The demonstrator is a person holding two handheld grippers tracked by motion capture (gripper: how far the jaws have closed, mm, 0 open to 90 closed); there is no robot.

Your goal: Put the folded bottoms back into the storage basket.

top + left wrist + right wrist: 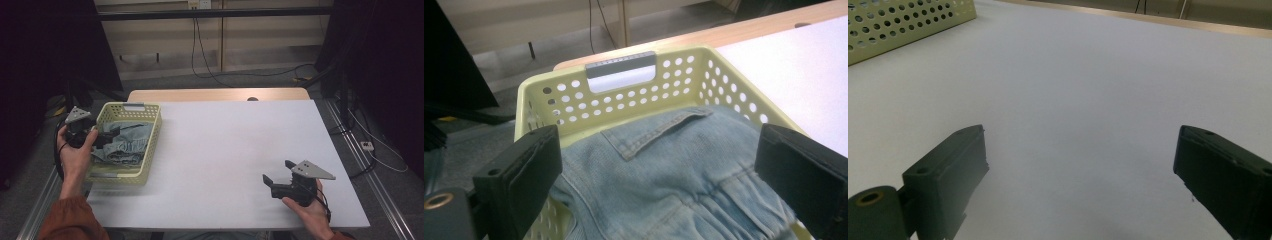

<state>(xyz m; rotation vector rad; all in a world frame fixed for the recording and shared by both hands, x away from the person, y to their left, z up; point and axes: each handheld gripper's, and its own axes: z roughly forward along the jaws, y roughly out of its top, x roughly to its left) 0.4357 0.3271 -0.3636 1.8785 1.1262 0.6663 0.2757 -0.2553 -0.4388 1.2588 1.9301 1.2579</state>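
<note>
A pale yellow perforated basket (152,131) stands at the table's left side and holds a folded light-blue denim garment (127,142). My left gripper (107,136) reaches over the basket's left rim, open, its jaws spread just above the denim garment (664,170) inside the basket (634,97). My right gripper (278,171) rests open low over the white table (225,145) near the front right, nothing between its jaws. In the right gripper view the basket (903,22) sits far off at the upper left.
The white table (1073,90) top stretches wide between the basket and the right gripper. A wooden strip (215,94) borders the far edge. Cables (220,75) run across the floor beyond, and dark curtains hang at both sides.
</note>
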